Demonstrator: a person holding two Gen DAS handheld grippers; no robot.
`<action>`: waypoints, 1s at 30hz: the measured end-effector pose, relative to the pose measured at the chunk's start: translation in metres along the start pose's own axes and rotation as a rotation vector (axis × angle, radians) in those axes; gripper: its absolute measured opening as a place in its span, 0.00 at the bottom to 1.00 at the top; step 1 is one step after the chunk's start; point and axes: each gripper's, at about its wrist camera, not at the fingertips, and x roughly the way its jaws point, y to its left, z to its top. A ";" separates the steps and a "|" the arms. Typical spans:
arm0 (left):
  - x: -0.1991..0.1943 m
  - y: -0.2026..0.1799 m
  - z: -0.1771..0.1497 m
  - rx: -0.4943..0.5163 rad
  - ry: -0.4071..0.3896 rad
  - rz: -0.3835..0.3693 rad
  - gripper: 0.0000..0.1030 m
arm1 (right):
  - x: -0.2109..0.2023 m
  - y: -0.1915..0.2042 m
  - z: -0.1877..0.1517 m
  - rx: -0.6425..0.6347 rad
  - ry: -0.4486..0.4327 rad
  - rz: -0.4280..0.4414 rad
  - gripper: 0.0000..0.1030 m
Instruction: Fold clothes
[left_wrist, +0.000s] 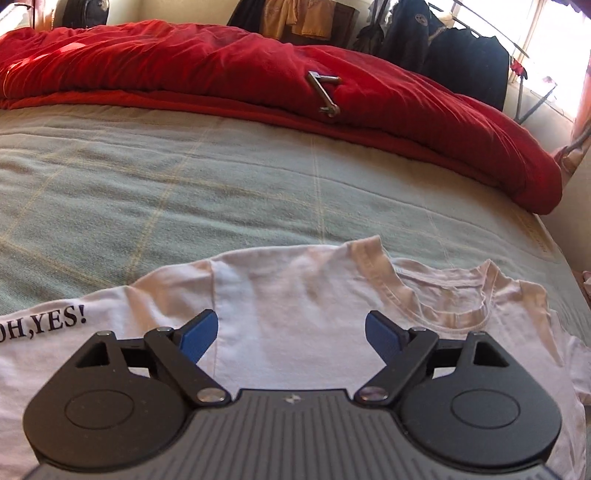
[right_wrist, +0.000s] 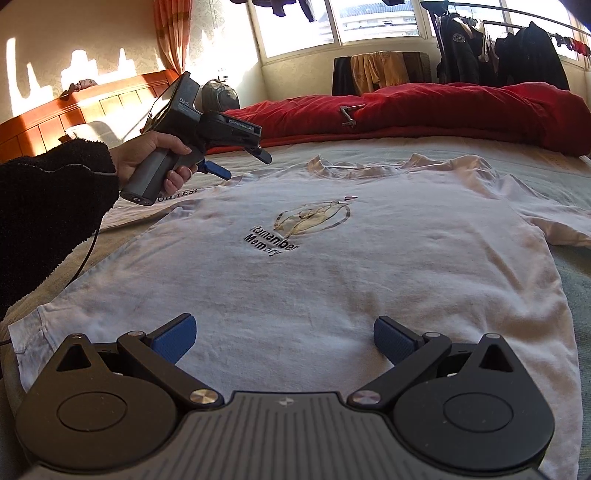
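Right wrist view: white T-shirt (right_wrist: 332, 266) lay flat, print up, on the green bed cover (right_wrist: 580, 295), collar far, hem near. Right gripper (right_wrist: 284, 339) hovered over the hem, jaws wide, nothing between. Left gripper (right_wrist: 245, 164), held in a hand (right_wrist: 147, 158), stood above the shirt's far-left shoulder, jaws wide and empty. Bare cover lay between collar and the red duvet (left_wrist: 258, 74) at the far edge.

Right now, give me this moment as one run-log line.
stage: pre-fold | shirt: flat on bed, unfolded | left claw: open, above shoulder, empty | right claw: open, above hem, empty
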 end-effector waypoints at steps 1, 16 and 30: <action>0.008 0.000 0.001 -0.002 0.015 0.016 0.84 | 0.000 0.000 0.000 0.001 -0.001 0.001 1.00; -0.012 0.030 0.028 -0.057 -0.062 0.108 0.83 | -0.001 0.003 -0.002 -0.027 0.006 -0.011 1.00; -0.067 0.172 -0.016 -0.338 -0.004 0.198 0.84 | -0.001 0.009 -0.005 -0.062 0.011 -0.051 1.00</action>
